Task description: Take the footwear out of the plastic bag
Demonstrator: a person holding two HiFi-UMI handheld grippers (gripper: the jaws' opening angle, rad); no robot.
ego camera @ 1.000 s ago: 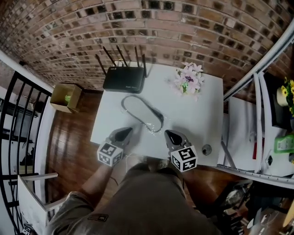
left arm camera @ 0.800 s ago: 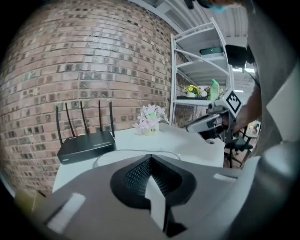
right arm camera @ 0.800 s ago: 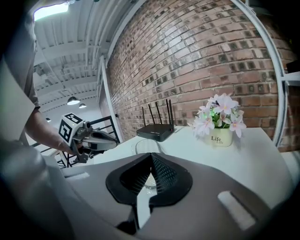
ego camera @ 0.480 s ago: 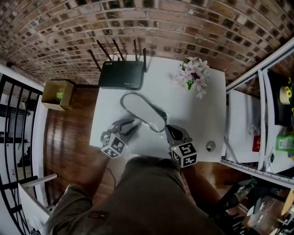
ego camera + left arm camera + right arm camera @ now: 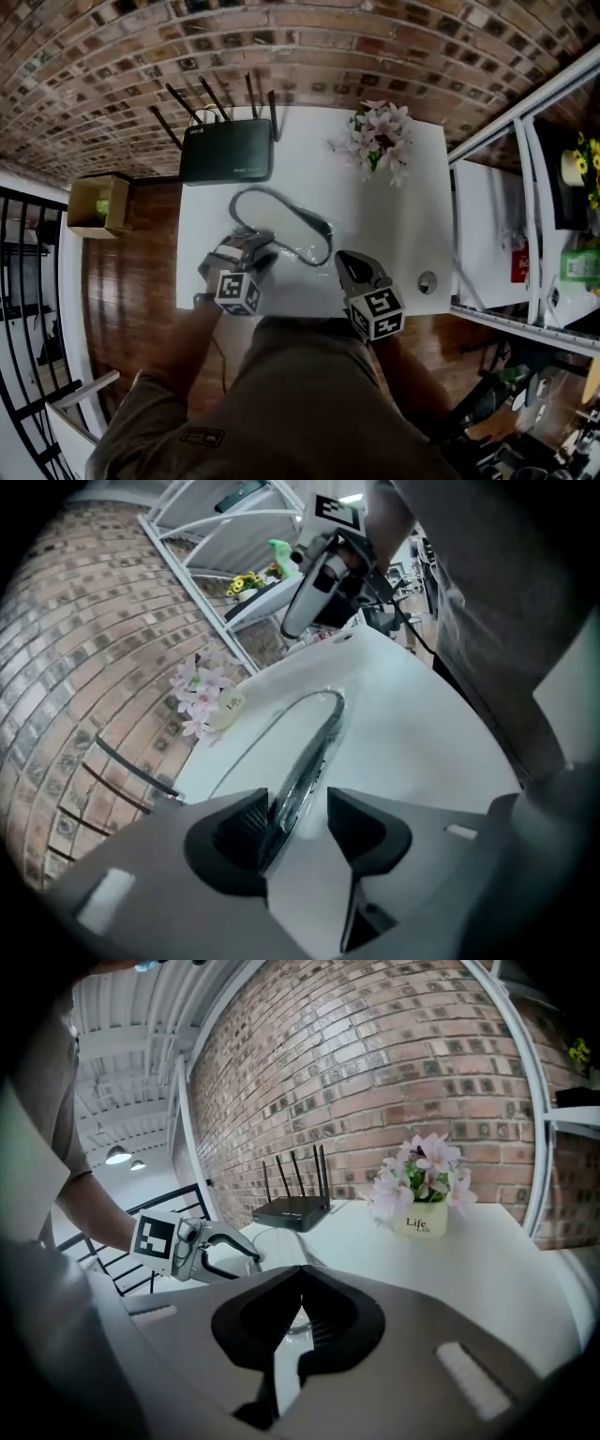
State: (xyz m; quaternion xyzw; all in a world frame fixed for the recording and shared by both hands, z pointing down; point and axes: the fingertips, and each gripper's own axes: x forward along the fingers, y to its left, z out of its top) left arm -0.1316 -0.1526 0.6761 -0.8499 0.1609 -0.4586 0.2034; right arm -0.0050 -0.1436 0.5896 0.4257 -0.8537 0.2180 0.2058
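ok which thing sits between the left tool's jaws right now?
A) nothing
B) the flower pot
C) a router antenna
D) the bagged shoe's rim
D: in the left gripper view, the dark rim of the bagged shoe runs between the jaws of the left tool. The jaws stand apart and have just been opening.
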